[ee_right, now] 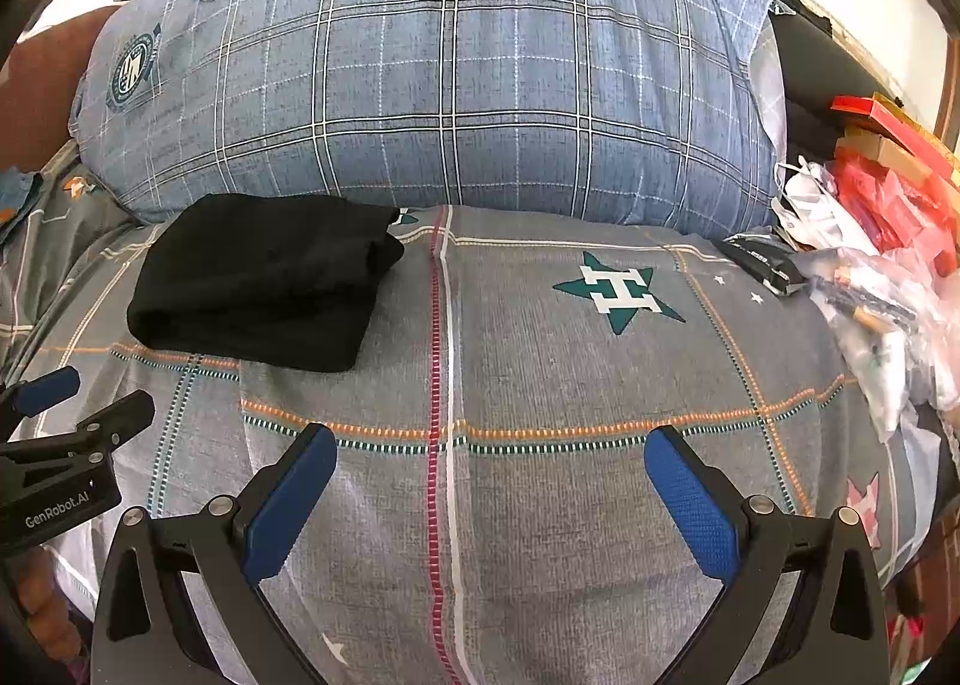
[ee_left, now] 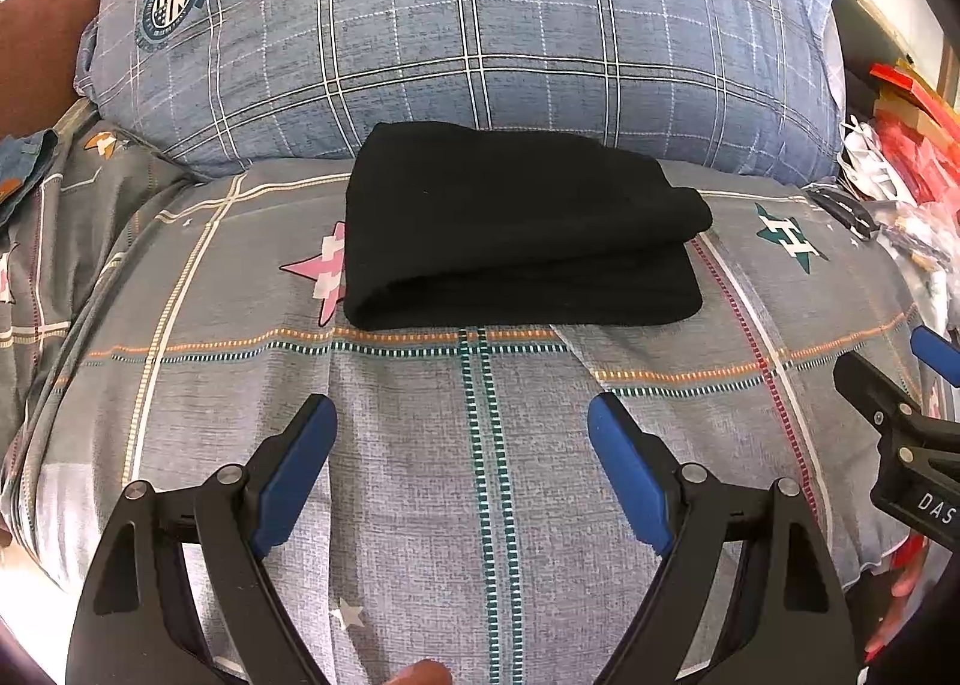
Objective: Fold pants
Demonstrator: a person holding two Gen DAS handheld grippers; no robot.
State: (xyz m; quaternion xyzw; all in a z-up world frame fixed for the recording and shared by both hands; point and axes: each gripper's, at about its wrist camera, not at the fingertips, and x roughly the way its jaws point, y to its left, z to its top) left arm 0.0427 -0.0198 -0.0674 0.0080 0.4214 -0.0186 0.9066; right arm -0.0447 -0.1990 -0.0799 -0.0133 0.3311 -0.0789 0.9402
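Black pants (ee_left: 516,229) are lying folded on the bedsheet (ee_left: 420,475) against the pillow (ee_left: 468,25), while the left gripper (ee_left: 462,415) and right gripper (ee_right: 489,445) are hovering spread and empty nearby; nudging the soft stack would likely undo its layers.

Folded pants (ee_left: 516,229) on bedspread (ee_left: 420,445), pillow (ee_left: 468,25) behind them, clutter (ee_right: 870,241) at right edge.

Each tool, the left tool (ee_left: 462,409) and the right tool (ee_right: 491,442), has black angular arms with round silver screws, blue textured pads (ee_right: 690,499), and white lettering on its black body.
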